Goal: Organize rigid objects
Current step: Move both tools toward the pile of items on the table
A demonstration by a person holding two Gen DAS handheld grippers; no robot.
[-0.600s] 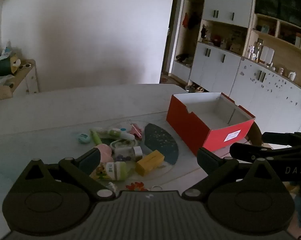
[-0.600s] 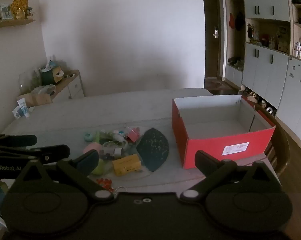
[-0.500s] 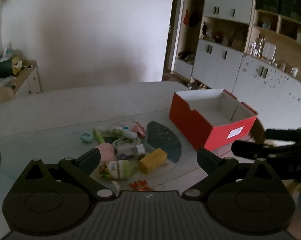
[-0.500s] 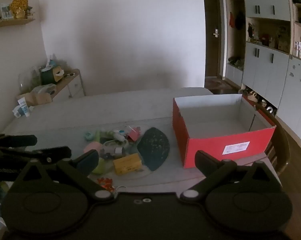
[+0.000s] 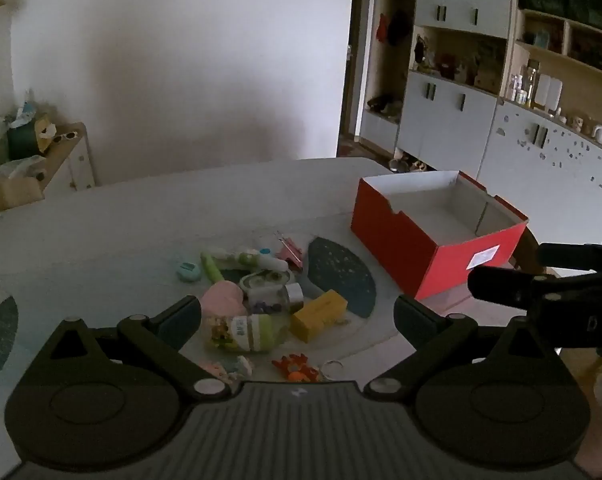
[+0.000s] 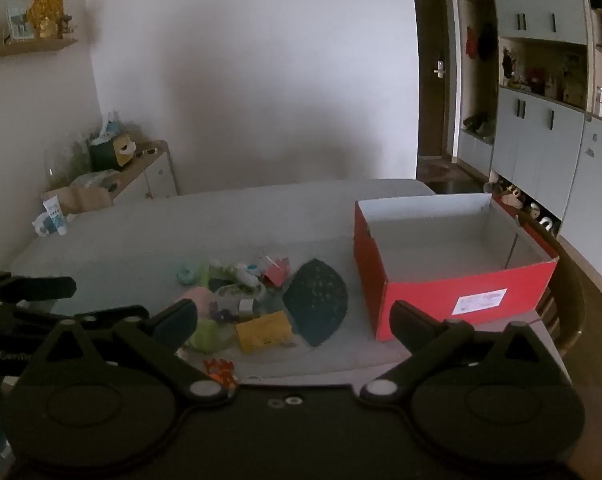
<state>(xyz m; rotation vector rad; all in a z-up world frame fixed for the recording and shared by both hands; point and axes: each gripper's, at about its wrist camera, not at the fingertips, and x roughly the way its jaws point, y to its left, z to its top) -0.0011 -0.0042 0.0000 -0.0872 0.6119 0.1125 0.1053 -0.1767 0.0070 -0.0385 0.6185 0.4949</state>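
Red cardboard box (image 6: 453, 276) open-topped on the table (image 6: 237, 216), at 3 o'clock of the clutter, white inside, nothing visible in it; white label on its near wall. Heaped at the middle of the table, well apart from the box: yellow box (image 5: 319, 315) at the near edge of the heap, just beside a dark green oval mat (image 5: 341, 276) at its 2 o'clock; green-capped bottle (image 5: 245, 332) lying on its side at 9 o'clock of the yellow box; pink rounded piece (image 5: 223, 298) at 11 o'clock of the bottle; small teal round case (image 5: 187, 271) at the far left; roll of tape (image 5: 265, 278) in the middle; orange crab-like toy (image 5: 297, 366) nearest the camera. Left tool (image 5: 297, 316) held above the near side of the heap, fingers wide apart, gripping nothing. Right tool (image 6: 293, 320) likewise spread wide and bare, over the near table edge between heap and box. Wooden chair back (image 6: 569, 312) just beyond the box at 3 o'clock. Low sideboard (image 6: 141, 168) with a tissue box against the far wall at 10 o'clock.
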